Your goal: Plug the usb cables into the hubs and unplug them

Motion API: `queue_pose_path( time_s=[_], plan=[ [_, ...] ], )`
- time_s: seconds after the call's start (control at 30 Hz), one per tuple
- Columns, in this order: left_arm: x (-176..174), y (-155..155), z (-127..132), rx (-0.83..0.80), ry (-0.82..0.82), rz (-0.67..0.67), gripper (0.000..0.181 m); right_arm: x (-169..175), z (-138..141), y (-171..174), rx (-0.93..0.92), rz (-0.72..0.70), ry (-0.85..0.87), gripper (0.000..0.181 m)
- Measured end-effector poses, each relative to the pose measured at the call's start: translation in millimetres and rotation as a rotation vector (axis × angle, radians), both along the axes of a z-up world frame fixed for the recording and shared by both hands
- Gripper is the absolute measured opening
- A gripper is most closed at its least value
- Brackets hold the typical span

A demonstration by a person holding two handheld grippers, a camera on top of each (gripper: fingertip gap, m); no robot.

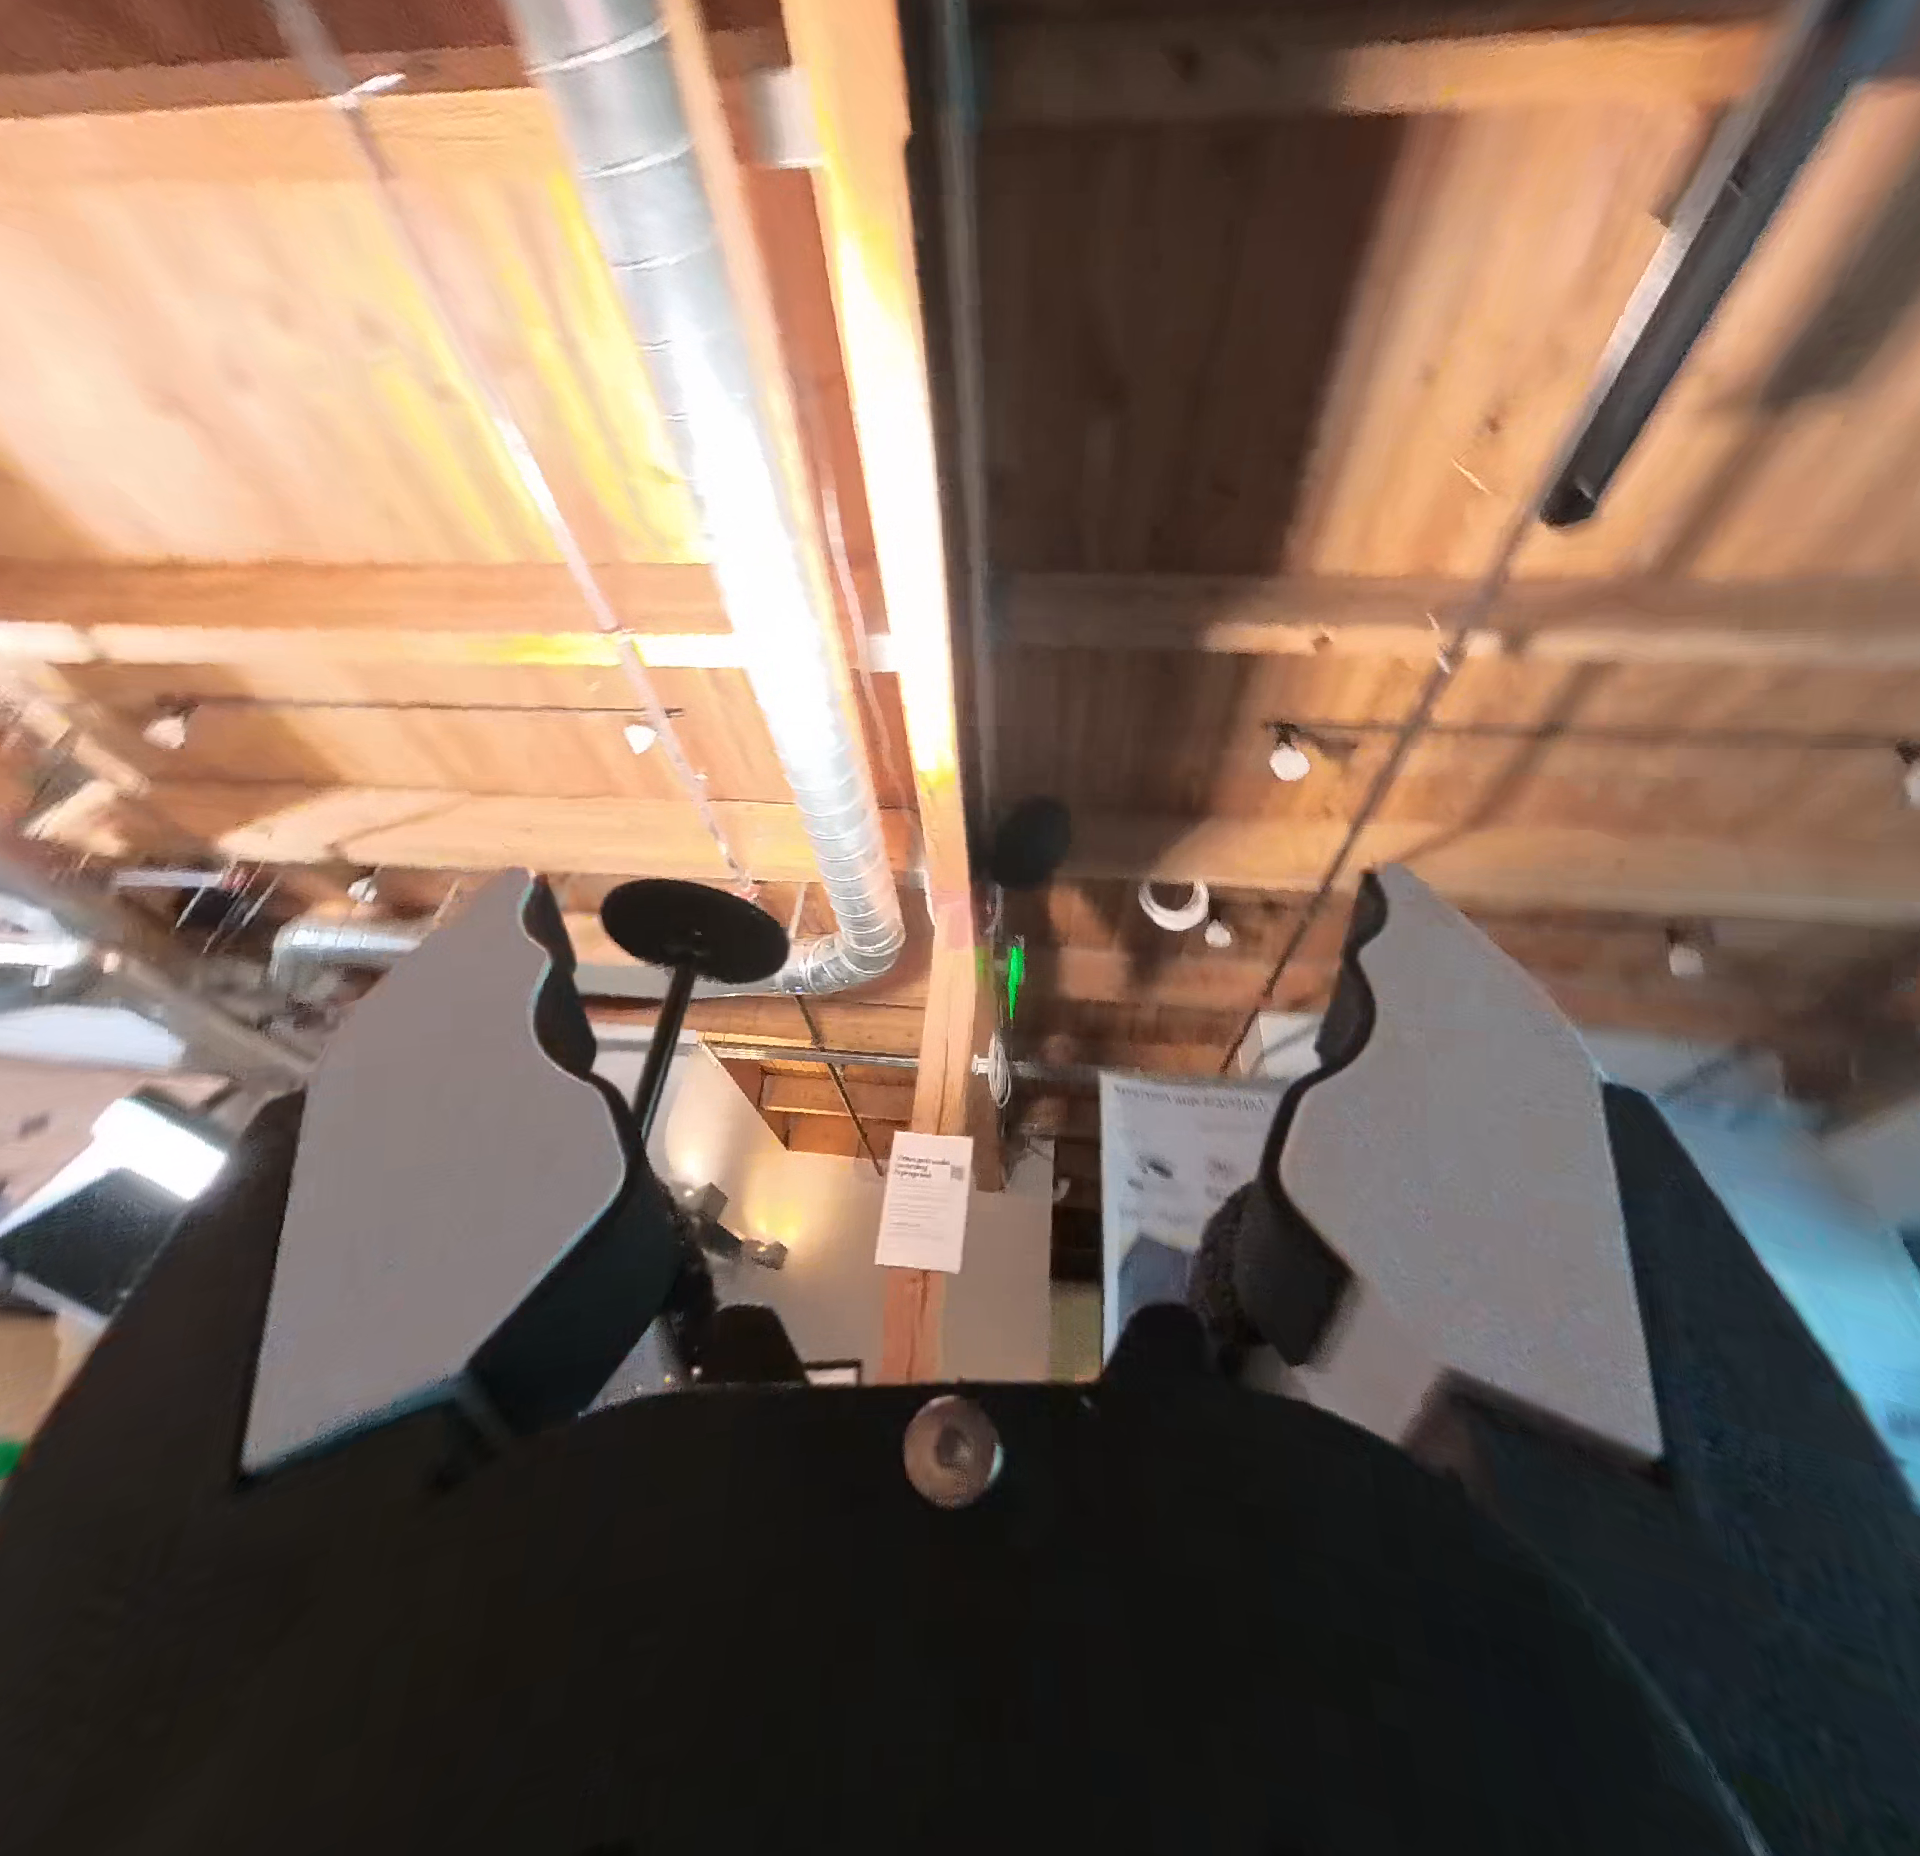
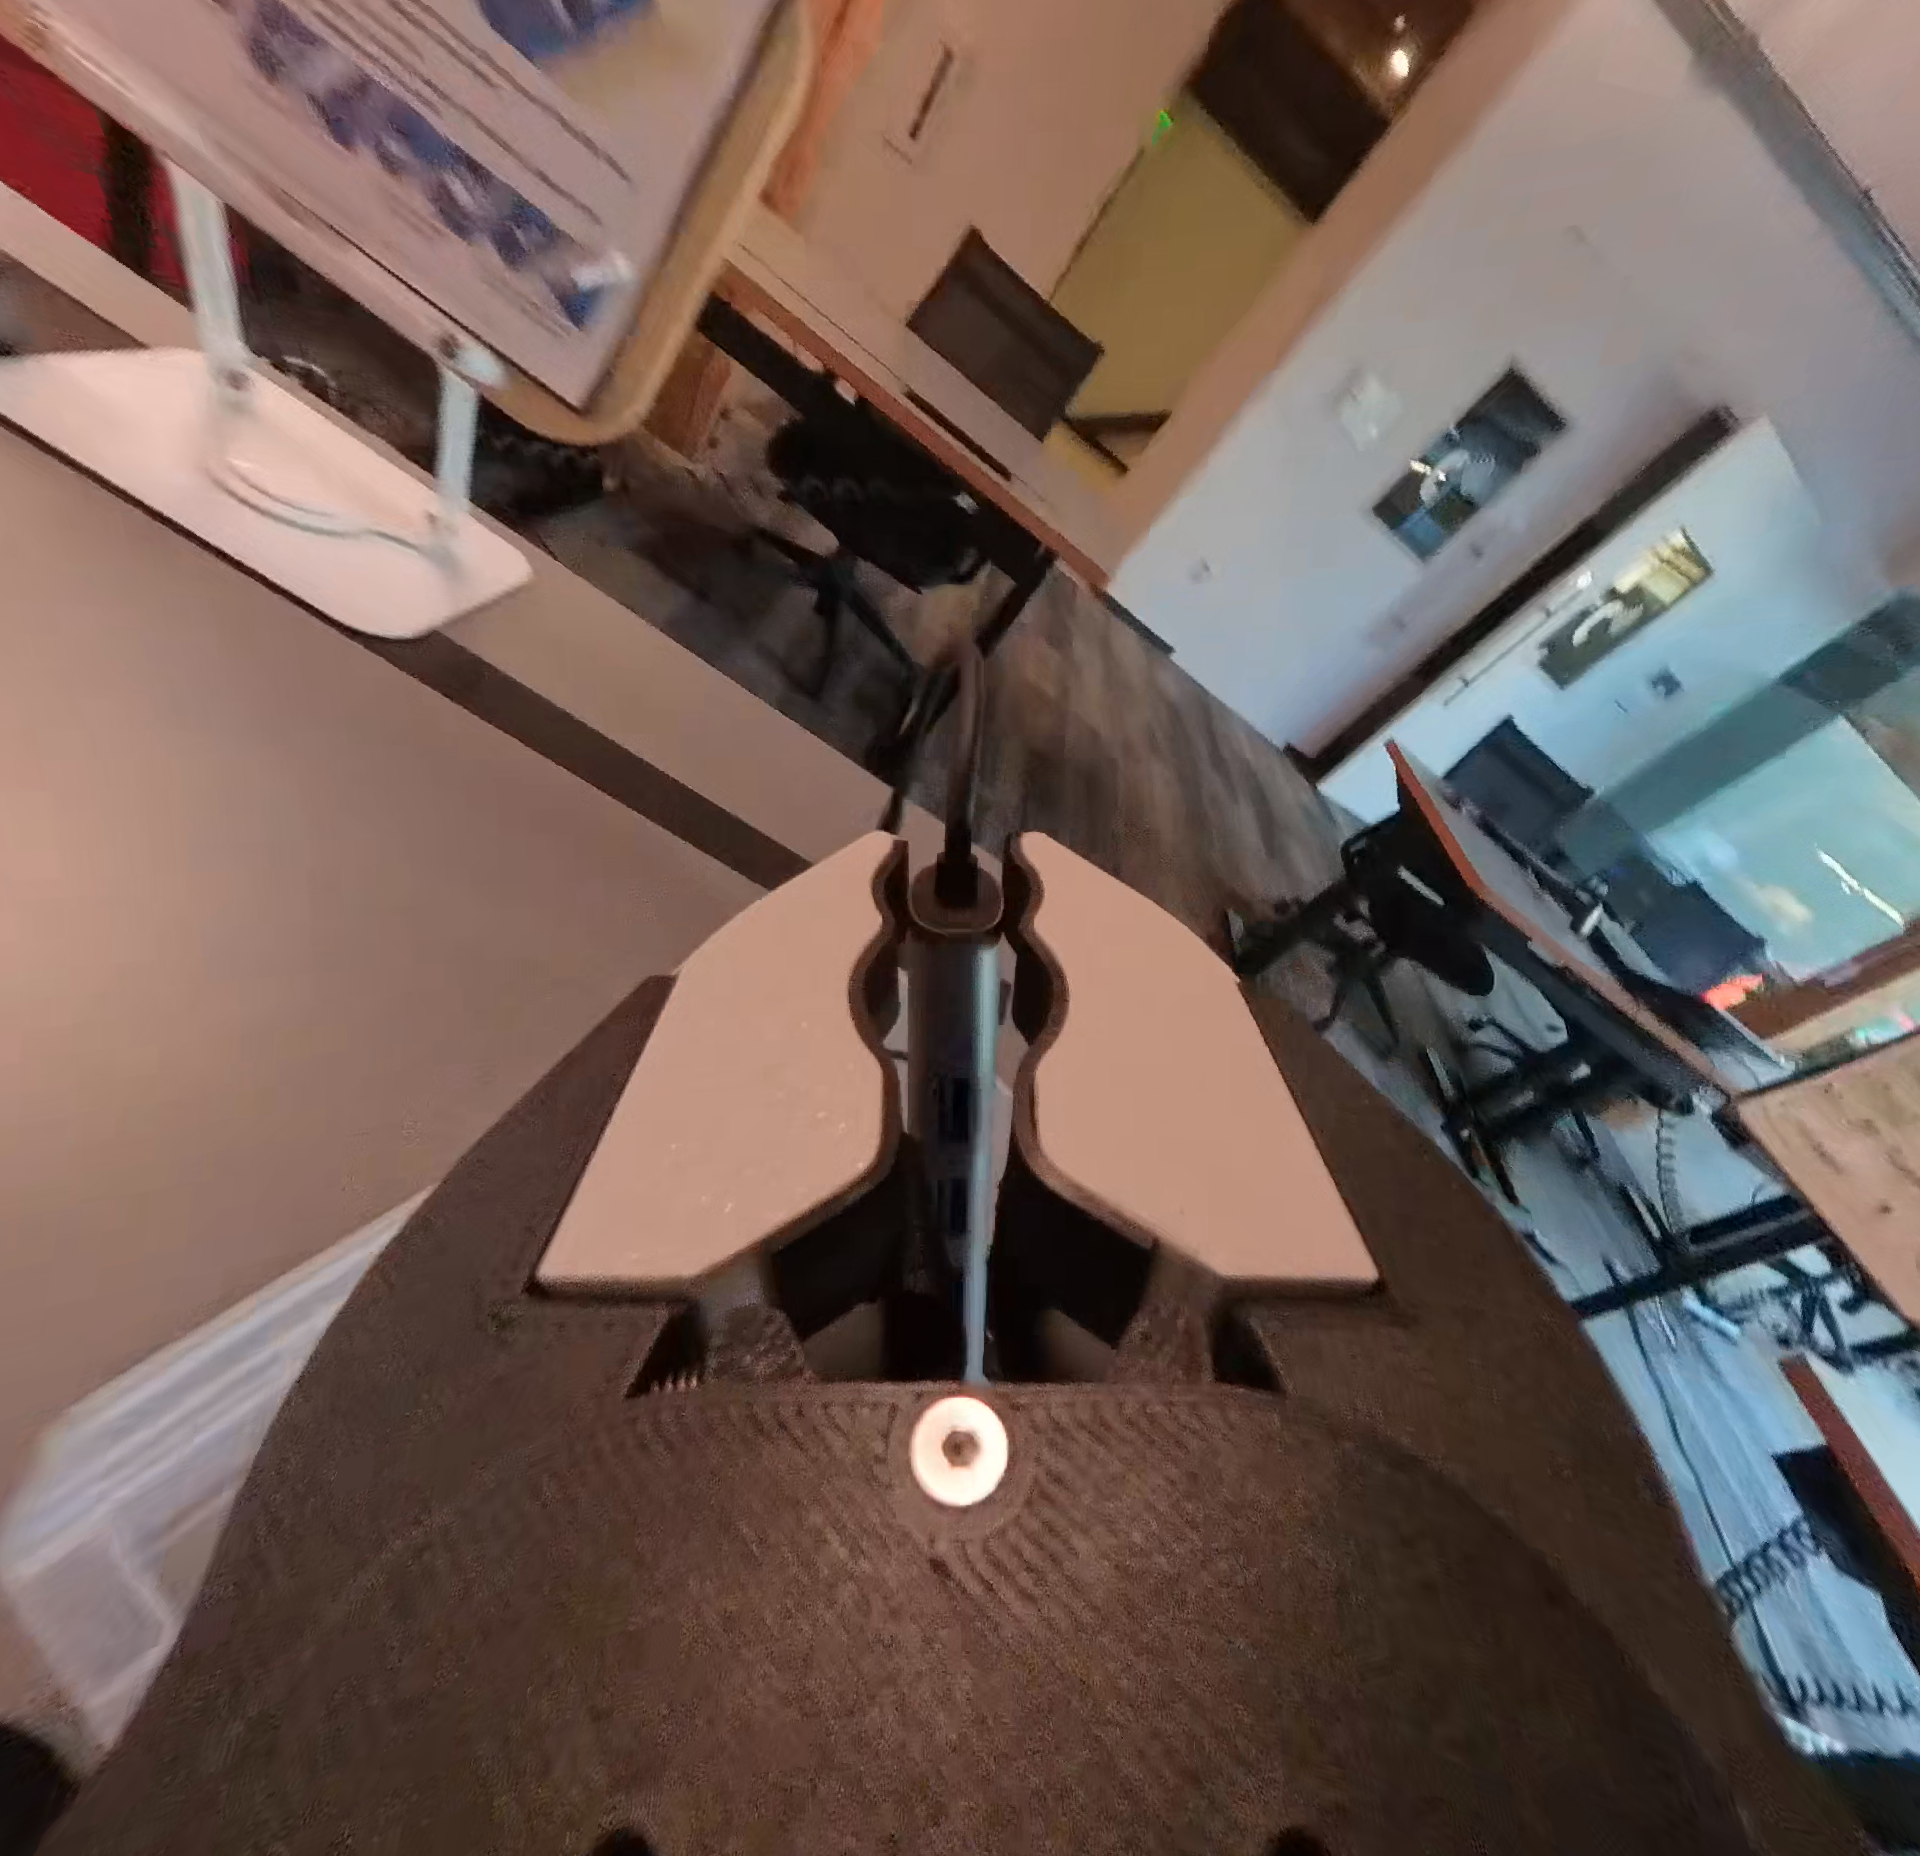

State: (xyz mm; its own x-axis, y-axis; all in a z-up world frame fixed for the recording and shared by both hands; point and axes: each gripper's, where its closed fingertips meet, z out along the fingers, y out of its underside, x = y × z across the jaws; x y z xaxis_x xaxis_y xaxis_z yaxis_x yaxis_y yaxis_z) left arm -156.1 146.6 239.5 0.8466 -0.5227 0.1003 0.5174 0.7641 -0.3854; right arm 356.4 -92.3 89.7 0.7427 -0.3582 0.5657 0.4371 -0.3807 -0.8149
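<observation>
Wooden boards and beams are filling most of the left wrist view, because the left gripper (image 1: 956,985) is pointing up at the ceiling (image 1: 1195,352). A shiny silver duct (image 1: 686,372) is running along the wood. This gripper's jaws are standing wide apart and nothing is sitting between them.

The right gripper (image 2: 954,861) is tilting sideways, with a pale tabletop (image 2: 260,871) on its left. Its jaws are squeezing in close on a thin grey metal hub (image 2: 954,996), which is lying lengthwise between the two fingers. A dark cable (image 2: 961,757) is coming out of the hub's far end and is bending away past the tabletop's far edge.

The hub is looking small, light and hard, with smooth sides that could be slipping, so holding its flat sides is probably best. The cable is looking soft and bendy, so the hard plug end is likely the safest place for grabbing, not the cord.
</observation>
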Motion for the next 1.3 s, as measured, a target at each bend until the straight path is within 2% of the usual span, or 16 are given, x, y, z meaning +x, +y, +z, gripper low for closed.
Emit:
queue_pose_path(
  time_s=[0.13, 0.2, 0.27, 0.33, 0.37, 0.47, 0.57, 0.67, 0.73, 0.8, 0.9, 1.0, 1.1, 1.17, 1.23, 1.3],
  plan=[
    [-77, 18, 0, -0.059, -0.273, -0.151, 0.134, 39, -45, 1, -0.062, 0.003, 0.080, 0.017],
    [-107, 32, -8, -0.100, -0.402, -0.281, 0.123, 53, -69, 1, -0.114, -0.007, 0.127, 0.017],
    [-125, 33, -12, -0.032, -0.482, -0.501, 0.089, 62, -91, 2, -0.175, -0.012, 0.159, 0.017],
    [-130, 18, -12, 0.126, -0.452, -0.759, 0.016, 68, -108, 6, -0.212, 0.001, 0.183, 0.017],
    [-128, 15, -13, 0.163, -0.422, -0.865, 0.001, 70, -115, 9, -0.217, 0.011, 0.191, 0.017],
    [-120, 13, -12, 0.193, -0.374, -0.998, 0.000, 77, -137, 12, -0.242, 0.006, 0.261, 0.017],
    [-113, 9, -8, 0.201, -0.357, -0.925, 0.009, 82, -163, 3, -0.330, -0.046, 0.375, 0.028],
    [-130, 2, -9, 0.253, -0.480, -0.579, 0.052, 91, -165, -4, -0.358, -0.128, 0.360, 0.071],
    [-128, -3, -7, 0.234, -0.459, -0.427, 0.072, 93, -158, -9, -0.344, -0.175, 0.361, 0.089],
    [-117, -7, 0, 0.215, -0.374, -0.394, 0.073, 96, -147, -19, -0.315, -0.247, 0.369, 0.112],
    [-105, -18, 4, 0.267, -0.292, -0.471, 0.052, 104, -142, -62, -0.320, -0.449, 0.442, 0.124],
    [-103, -19, 0, 0.246, -0.280, -0.628, 0.015, 96, -151, -109, -0.337, -0.622, 0.613, 0.113],
    [-100, -10, -1, 0.196, -0.268, -0.704, 0.011, 100, -159, -139, -0.348, -0.707, 0.642, 0.083],
    [-102, -7, 0, 0.192, -0.272, -0.658, 0.017, 103, -174, -146, -0.329, -0.711, 0.716, 0.065],
    [-107, -5, 2, 0.195, -0.291, -0.512, 0.037, 94, -200, -149, -0.397, -0.668, 0.841, 0.056],
    [-109, -3, 4, 0.173, -0.292, -0.359, 0.059, 78, -221, -140, -0.475, -0.561, 0.962, 0.030]
  ],
)
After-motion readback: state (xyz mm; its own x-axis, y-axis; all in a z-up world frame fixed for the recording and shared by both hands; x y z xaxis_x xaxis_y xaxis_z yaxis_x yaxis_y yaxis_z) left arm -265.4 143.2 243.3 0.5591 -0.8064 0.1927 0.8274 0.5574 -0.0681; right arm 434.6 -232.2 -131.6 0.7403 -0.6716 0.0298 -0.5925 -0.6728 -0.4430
